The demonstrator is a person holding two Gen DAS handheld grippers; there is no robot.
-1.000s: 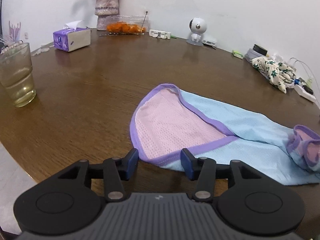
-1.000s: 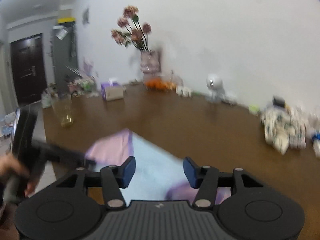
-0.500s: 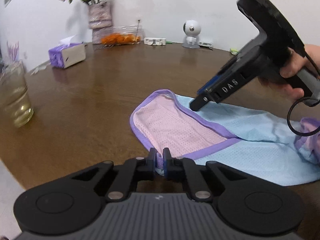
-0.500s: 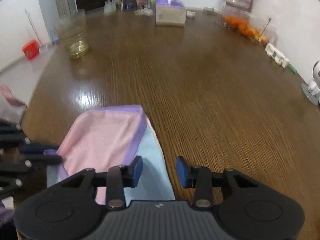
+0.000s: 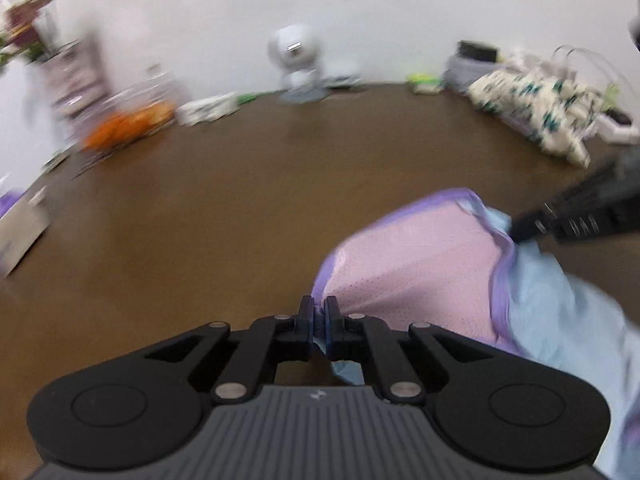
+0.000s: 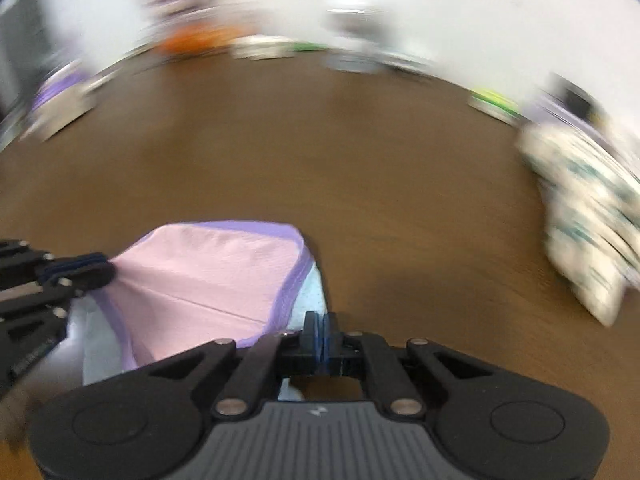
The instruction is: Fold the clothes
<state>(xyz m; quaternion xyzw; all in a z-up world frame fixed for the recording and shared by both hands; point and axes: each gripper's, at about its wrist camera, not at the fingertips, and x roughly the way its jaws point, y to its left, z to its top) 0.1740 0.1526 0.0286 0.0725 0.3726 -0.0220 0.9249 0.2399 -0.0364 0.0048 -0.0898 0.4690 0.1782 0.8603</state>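
Above the wooden table [image 5: 208, 216], left gripper [image 5: 319, 312] and right gripper [image 6: 320, 326], jaws just closed, apparently pinch the pink-and-blue garment's [image 5: 420, 264] edge.

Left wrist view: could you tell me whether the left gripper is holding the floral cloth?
No, the left gripper is shut on the pink and blue garment; the floral cloth lies apart.

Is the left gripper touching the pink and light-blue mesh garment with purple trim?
Touching. The left wrist view shows the left gripper shut on the garment's purple-trimmed edge, fabric pinched between its pads.
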